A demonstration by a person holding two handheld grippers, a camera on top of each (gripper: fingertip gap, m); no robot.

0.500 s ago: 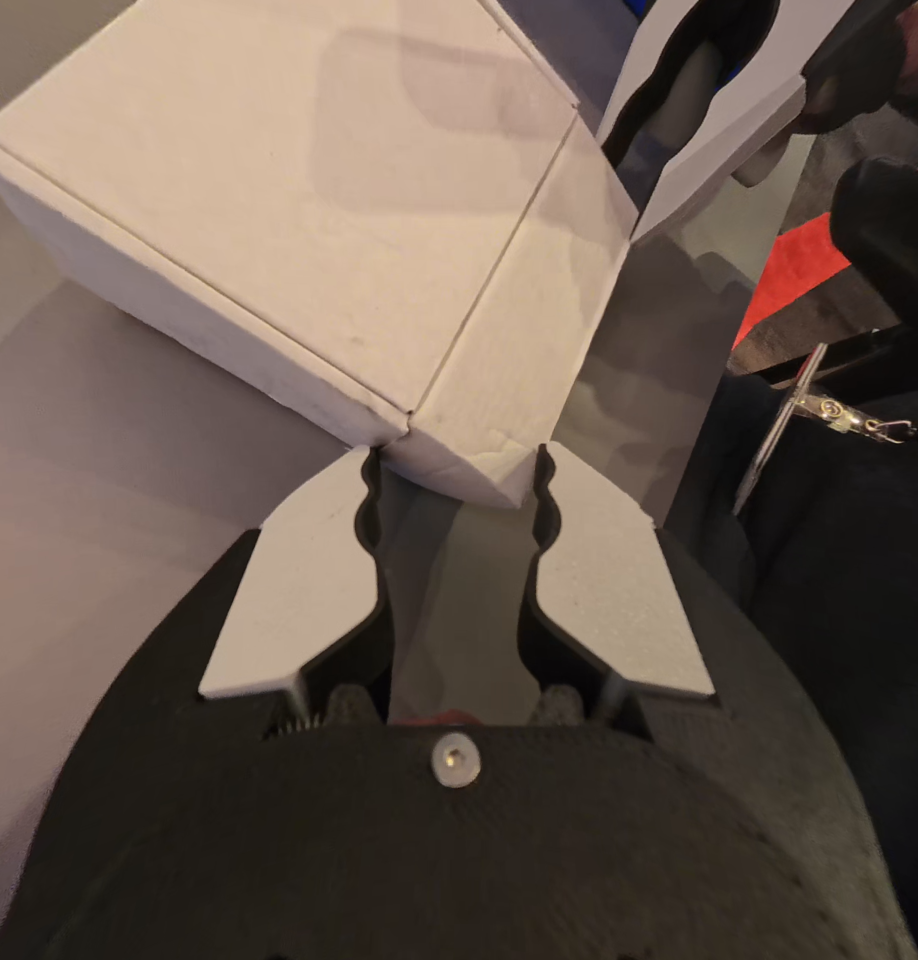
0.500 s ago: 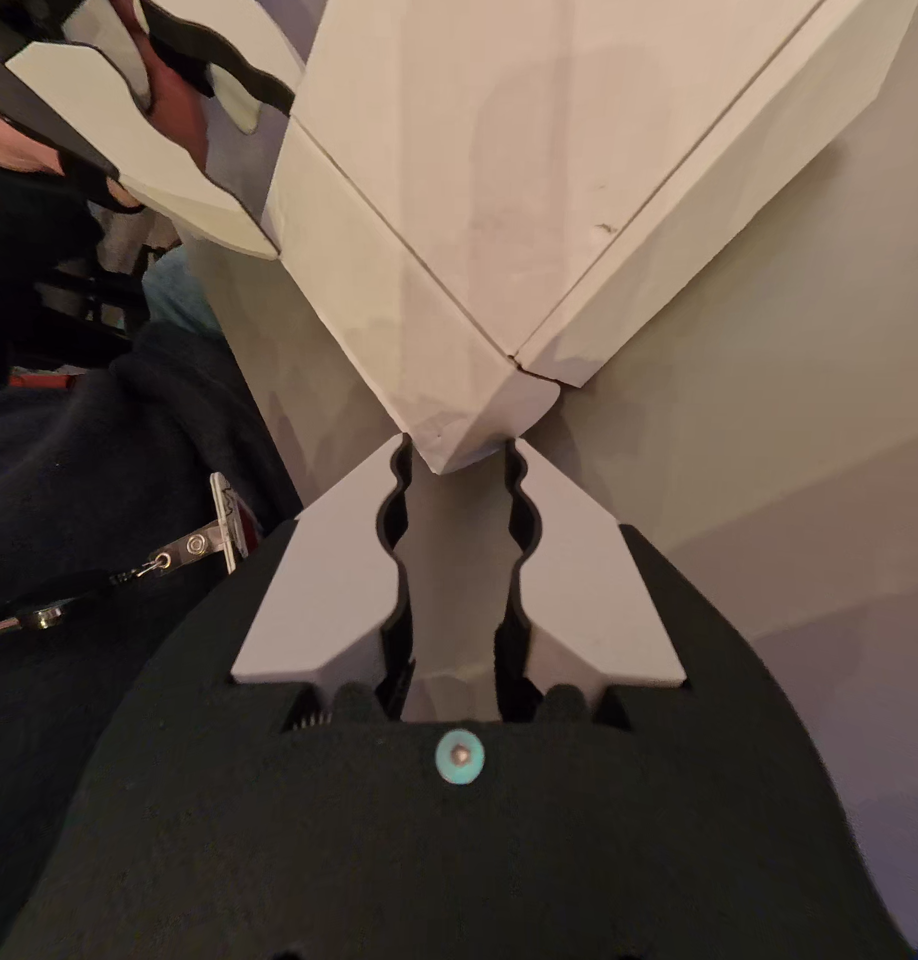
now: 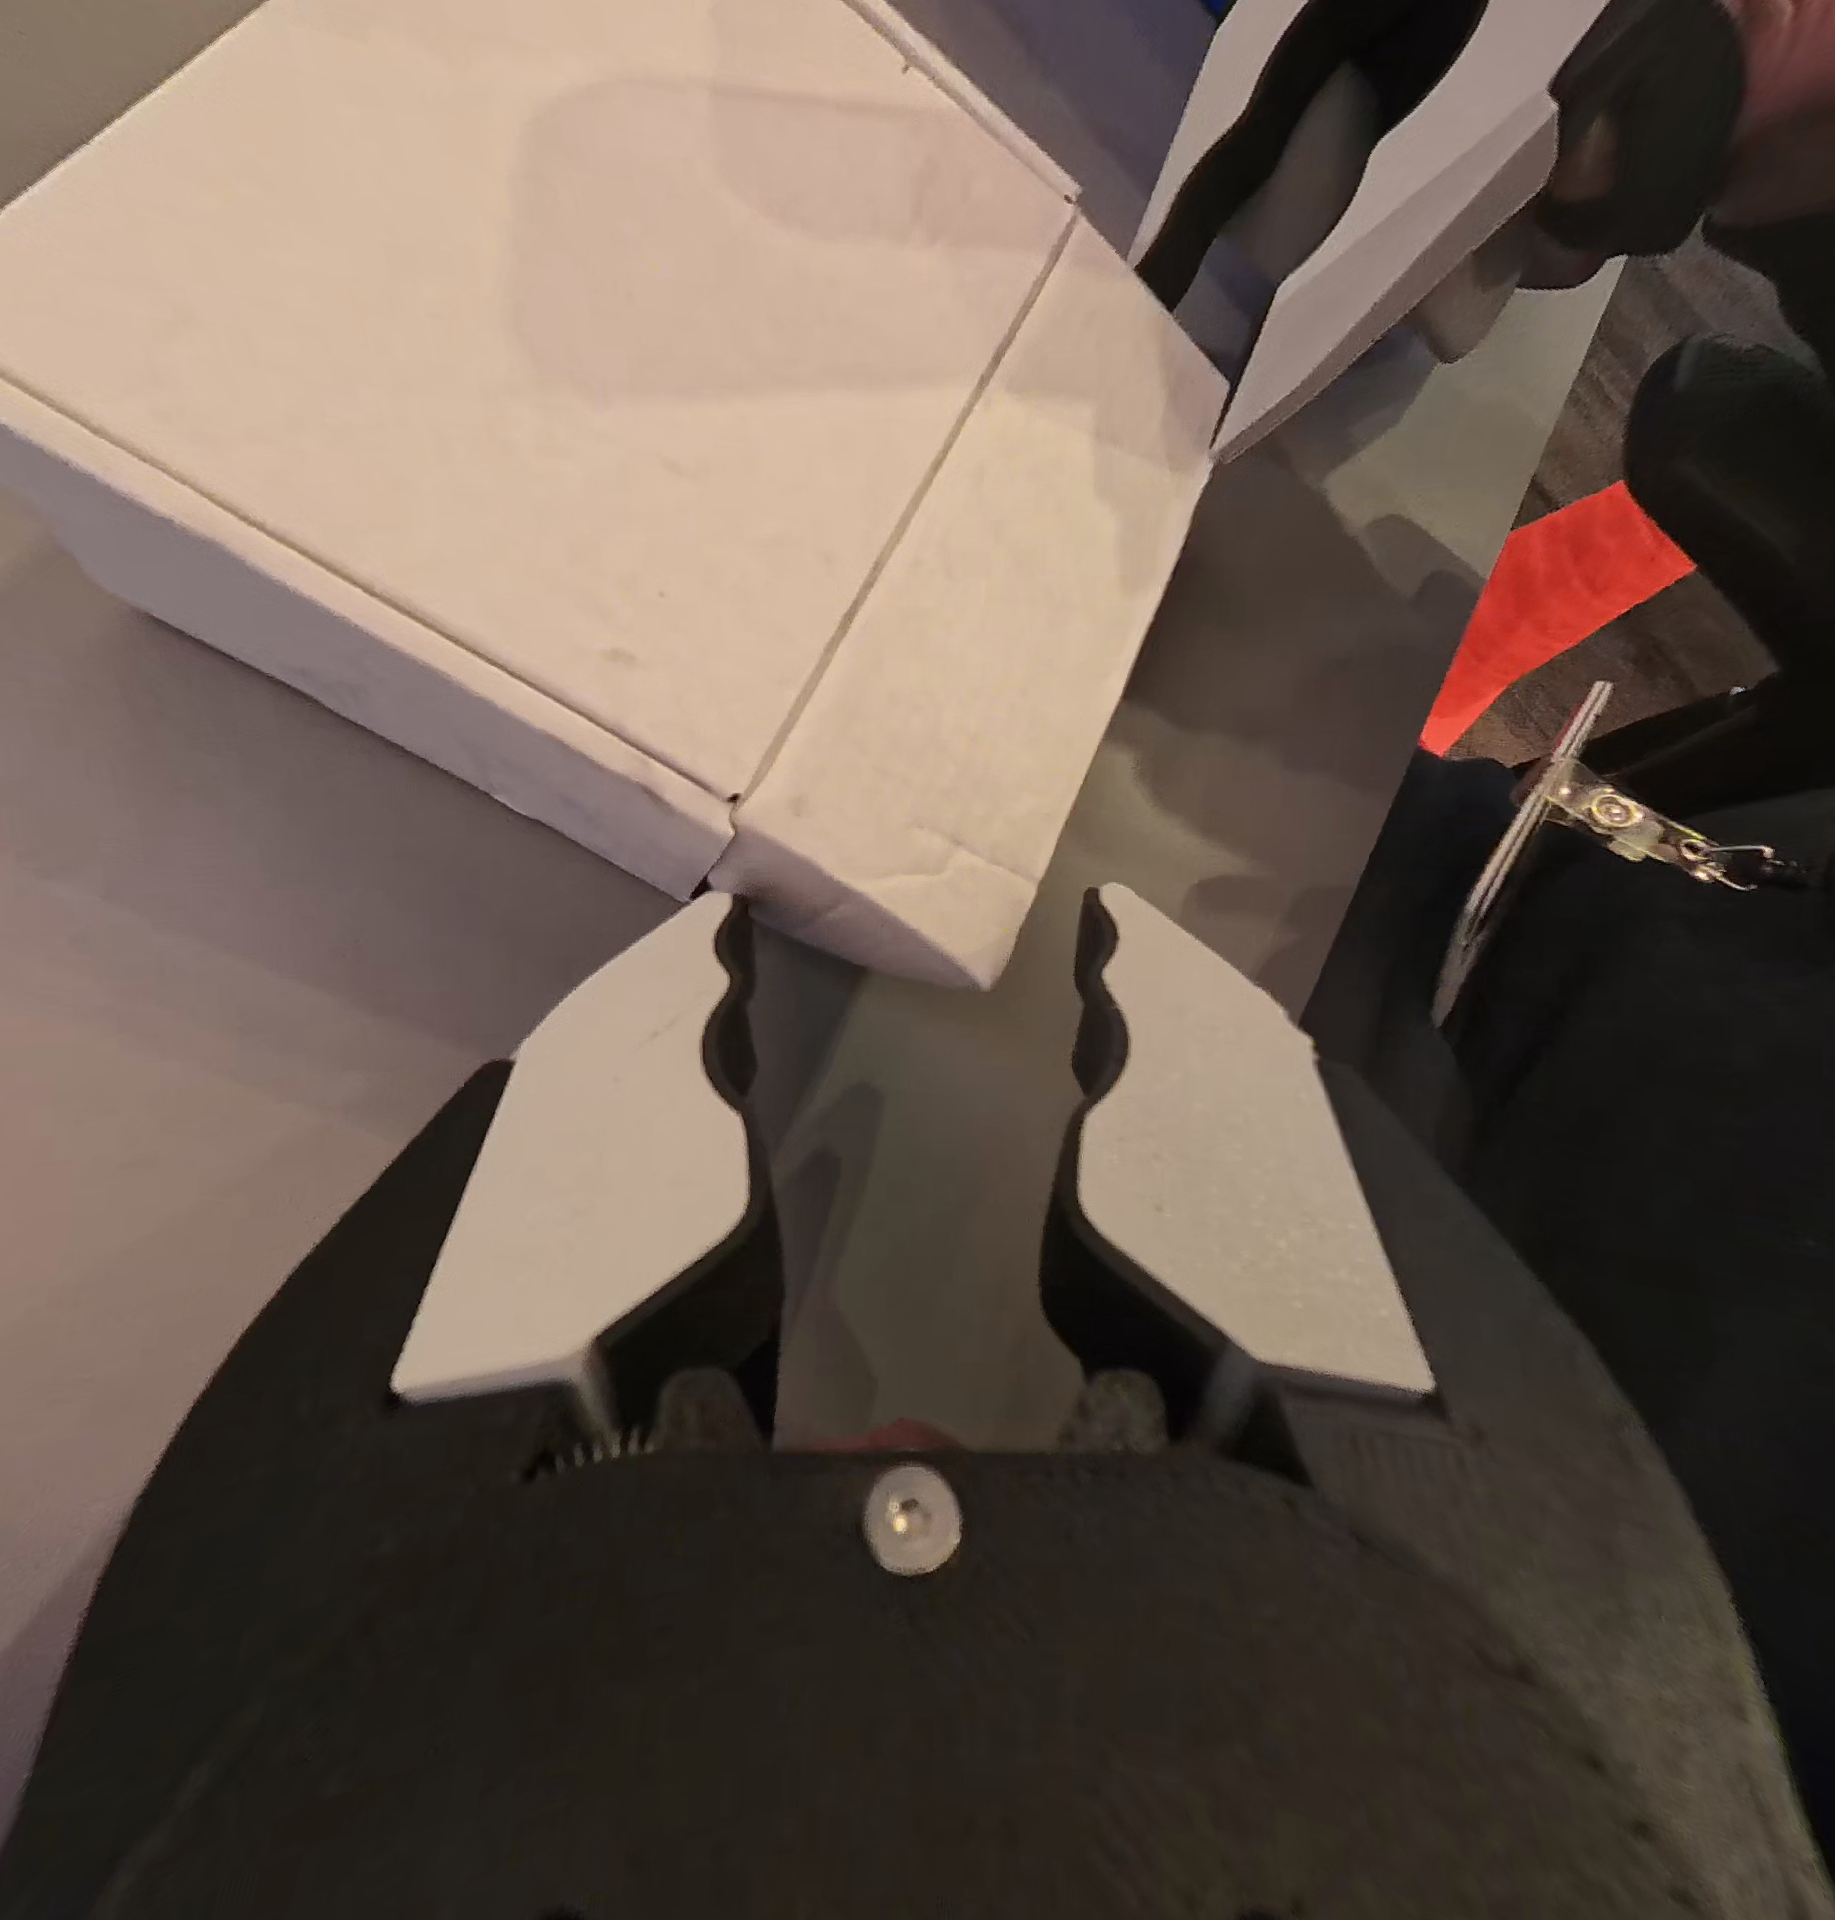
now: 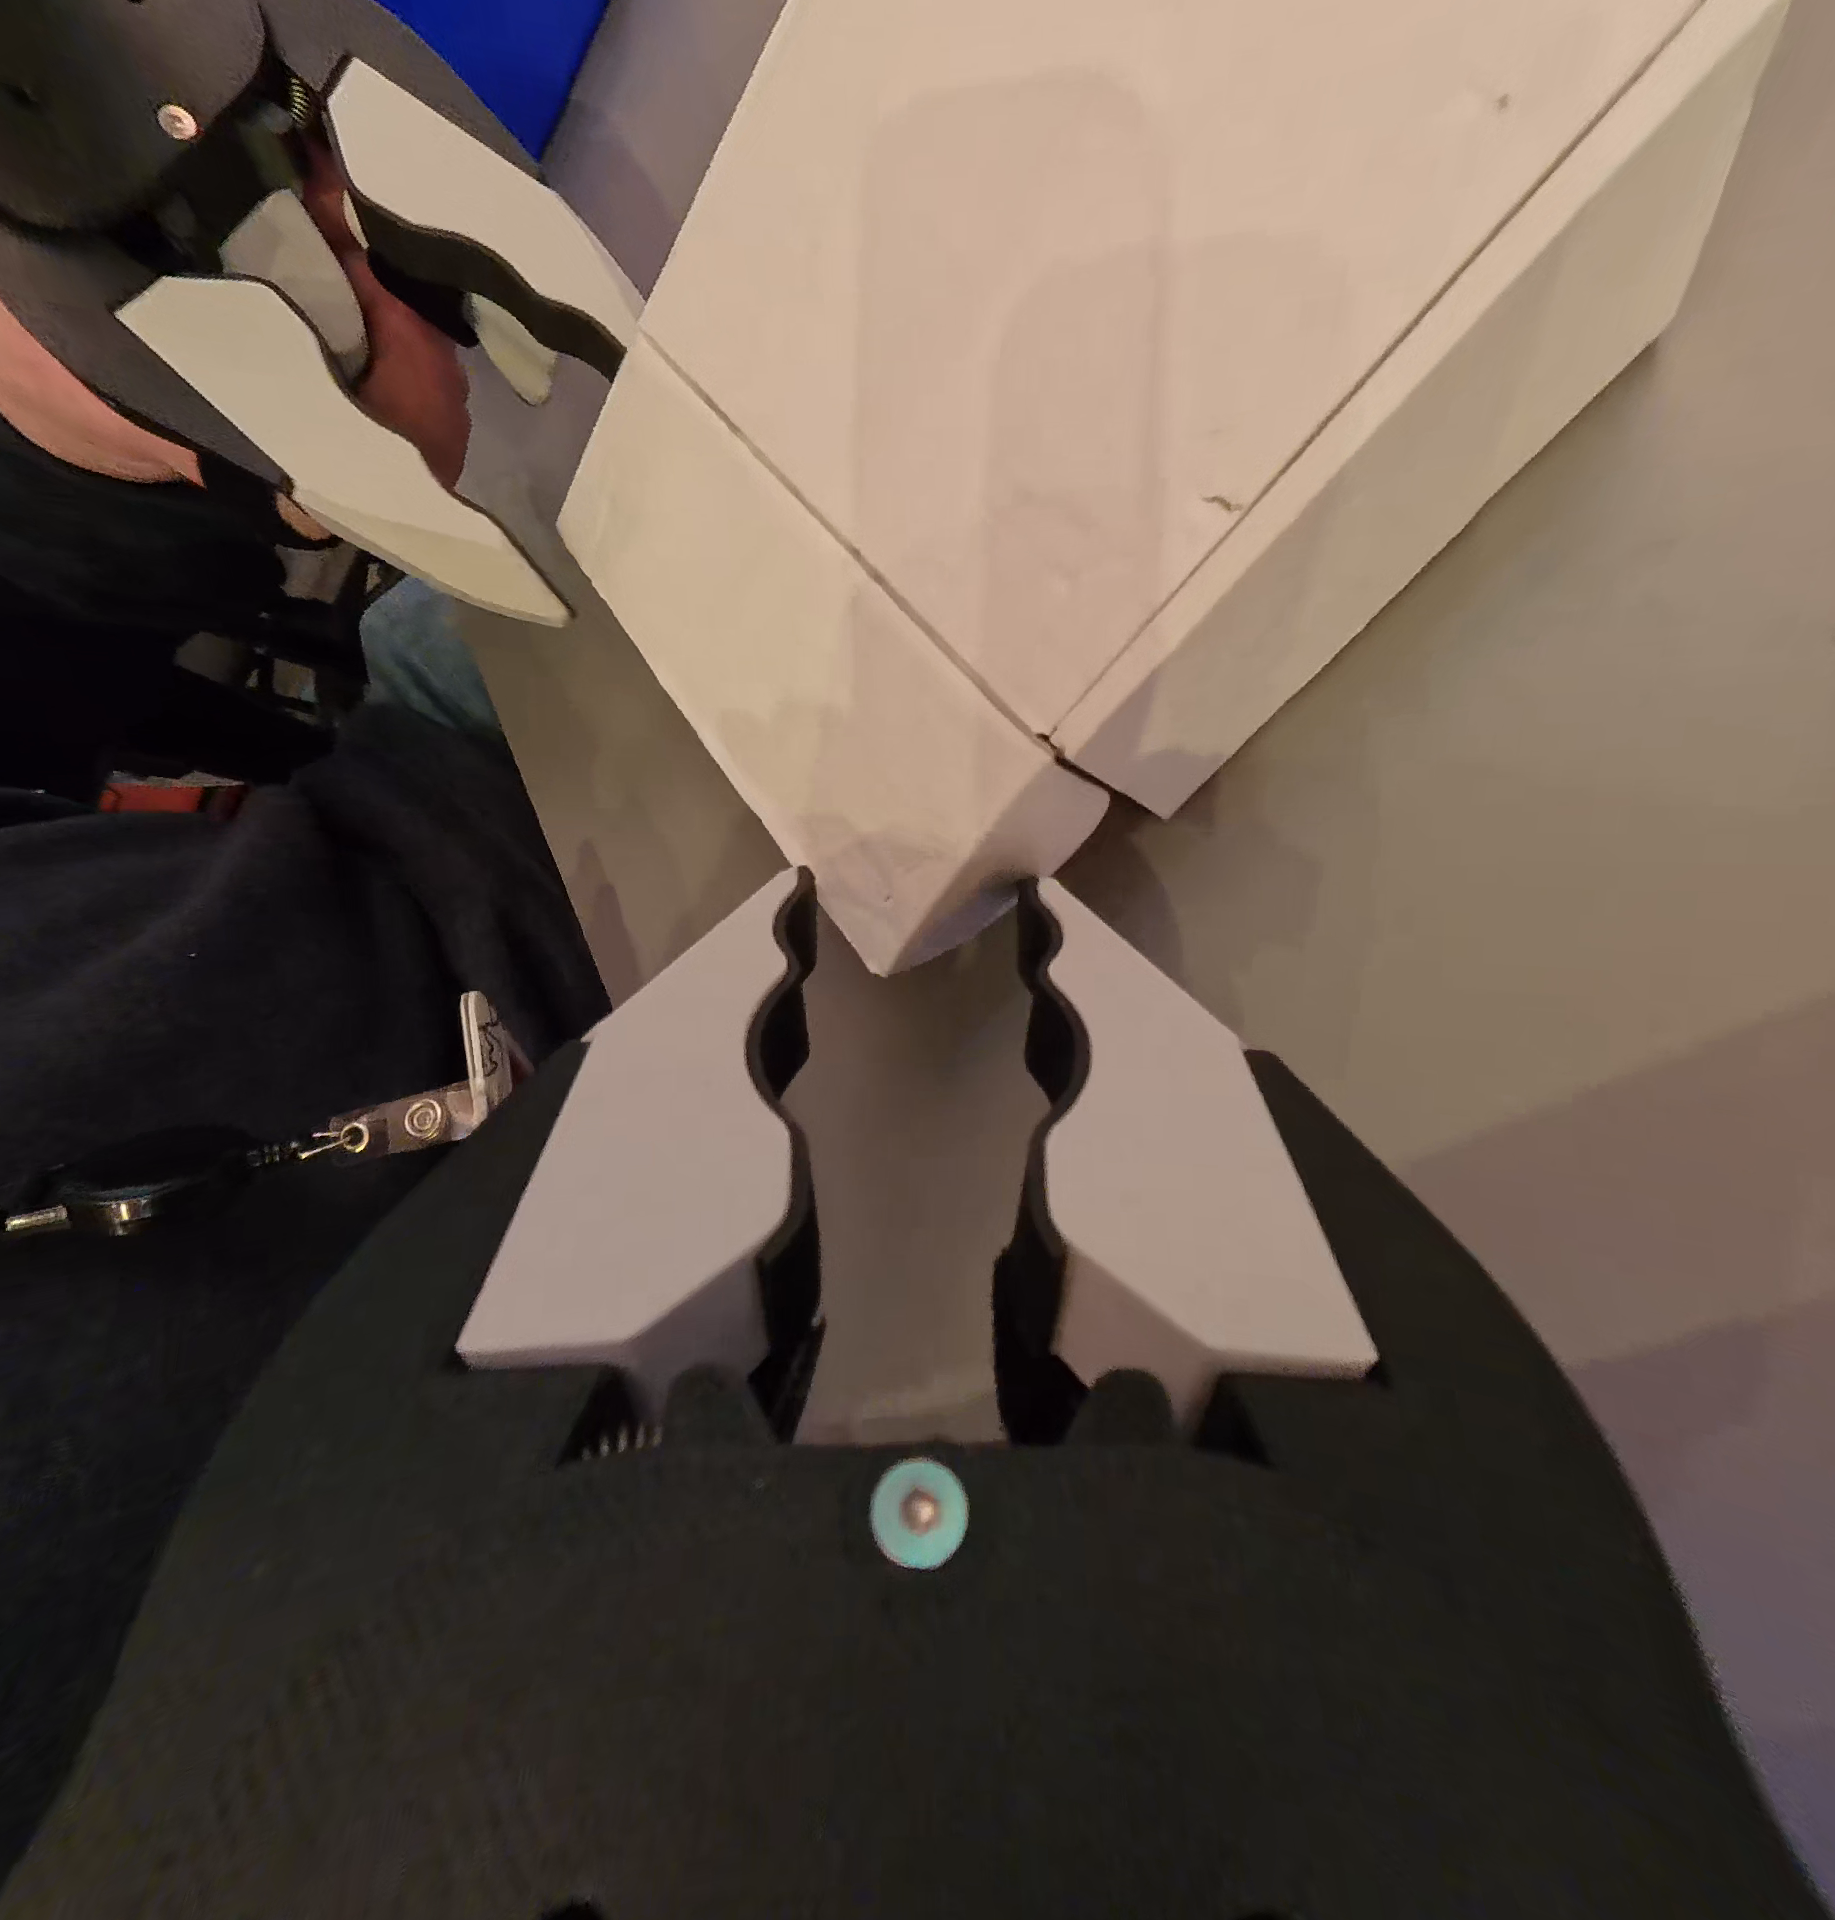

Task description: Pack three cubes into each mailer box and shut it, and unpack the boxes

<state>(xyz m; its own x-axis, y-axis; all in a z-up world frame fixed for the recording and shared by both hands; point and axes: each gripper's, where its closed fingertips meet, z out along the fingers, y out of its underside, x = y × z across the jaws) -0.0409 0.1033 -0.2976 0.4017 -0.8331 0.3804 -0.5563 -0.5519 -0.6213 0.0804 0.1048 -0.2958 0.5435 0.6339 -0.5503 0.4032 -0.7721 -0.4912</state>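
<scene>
A shut white mailer box (image 3: 539,416) lies on the grey table (image 3: 217,1039); it also shows in the right wrist view (image 4: 1048,364). My left gripper (image 3: 913,909) is open around the box's near front corner: its left fingertip (image 3: 731,925) touches the box, and the right one stands apart. My right gripper (image 4: 918,894) is shut on the box's other front corner, with the corner wedged between both tips. Each gripper shows in the other's view: the right one (image 3: 1245,312) and the left one (image 4: 497,447). No cubes are in view.
The table's front edge (image 3: 1412,831) runs just beside both grippers. A person in dark clothing (image 4: 217,935) sits close behind it, with a badge on a clip (image 3: 1515,862). A red patch of floor (image 3: 1547,613) and a blue patch (image 4: 497,62) show beyond.
The box corner no longer fills my left gripper's gap; a space shows beside the right finger. My right gripper keeps the same hold on its corner.
</scene>
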